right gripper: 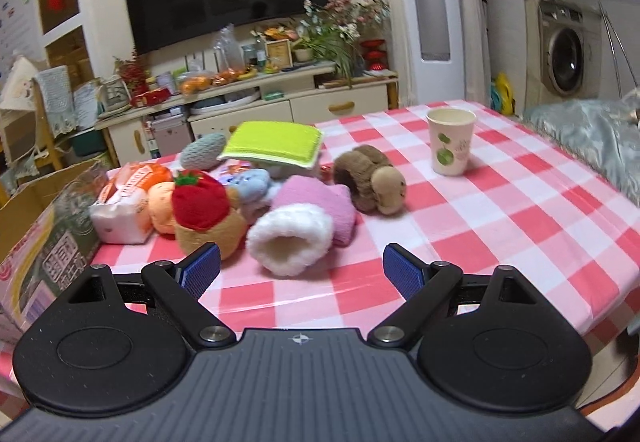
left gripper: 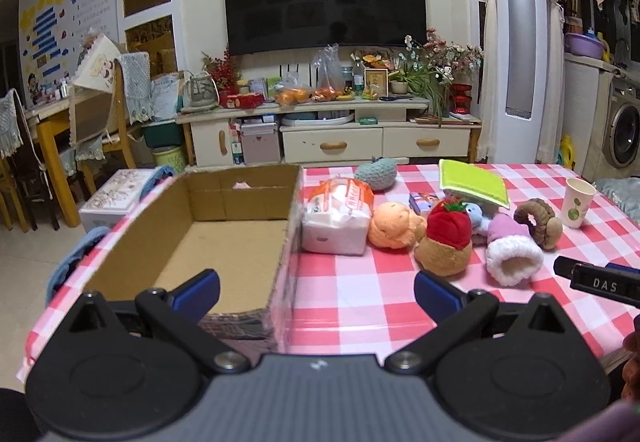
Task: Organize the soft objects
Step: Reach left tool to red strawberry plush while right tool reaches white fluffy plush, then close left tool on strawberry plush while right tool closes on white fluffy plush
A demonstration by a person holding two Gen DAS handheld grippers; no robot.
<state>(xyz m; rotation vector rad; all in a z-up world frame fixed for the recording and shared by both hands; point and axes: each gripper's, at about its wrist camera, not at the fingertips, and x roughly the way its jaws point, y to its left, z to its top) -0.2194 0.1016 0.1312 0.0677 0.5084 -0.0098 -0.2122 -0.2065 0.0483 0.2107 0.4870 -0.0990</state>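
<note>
Jaws on both the right gripper (right gripper: 301, 272) and left gripper (left gripper: 316, 294) stand wide apart, holding nothing. Just ahead of the right jaws lies the pink fleece-lined sock (right gripper: 300, 232): light, limp, best pinched at its thick white cuff. Beyond sit plush toys; the cardboard box (left gripper: 224, 242) is ahead-left of the left jaws.
</note>
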